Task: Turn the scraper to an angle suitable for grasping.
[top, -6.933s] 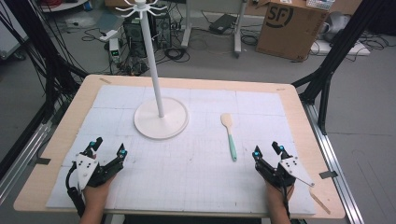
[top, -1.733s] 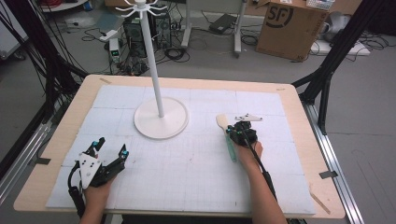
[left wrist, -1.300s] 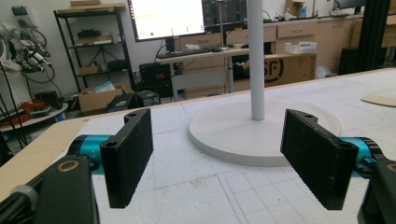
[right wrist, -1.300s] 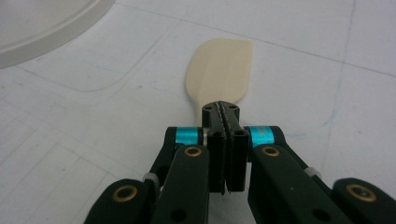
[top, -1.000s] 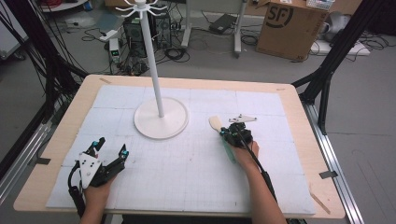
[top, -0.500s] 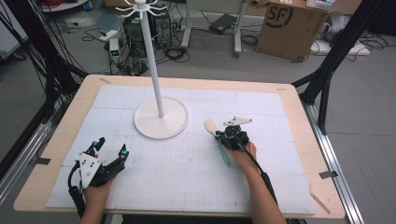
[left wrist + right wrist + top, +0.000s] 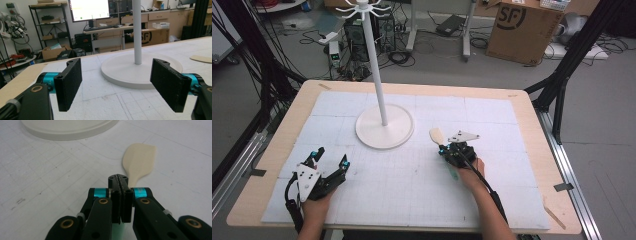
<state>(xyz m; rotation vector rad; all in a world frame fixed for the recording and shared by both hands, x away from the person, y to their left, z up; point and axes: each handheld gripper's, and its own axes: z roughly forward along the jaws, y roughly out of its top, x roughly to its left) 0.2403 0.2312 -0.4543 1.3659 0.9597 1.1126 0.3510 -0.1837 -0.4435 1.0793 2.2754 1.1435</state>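
- Right gripper (image 7: 451, 152): jaws clenched tight on the neck of the spatula (image 7: 139, 160), just behind its cream blade; the pale green handle runs back beneath the jaws toward the person.
- Spatula position: on the white mat (image 7: 492, 120), right of centre of the table, blade pointing toward the far edge and lying just beside the round base of the stand (image 7: 384, 125).
- Left gripper (image 7: 328, 167): released, jaws wide apart with nothing between them, parked near the near left corner of the mat.
- Step in hand, as judged: carrying the spatula toward the stand, presumably to hang it on the hooks (image 7: 360, 7) at the top.
- Recommended handling: keep the clench firm, since a grip at the neck leaves the handle free to pivot; lift clear of the mat before crossing the base rim; approach the pole slowly to avoid knocking it.
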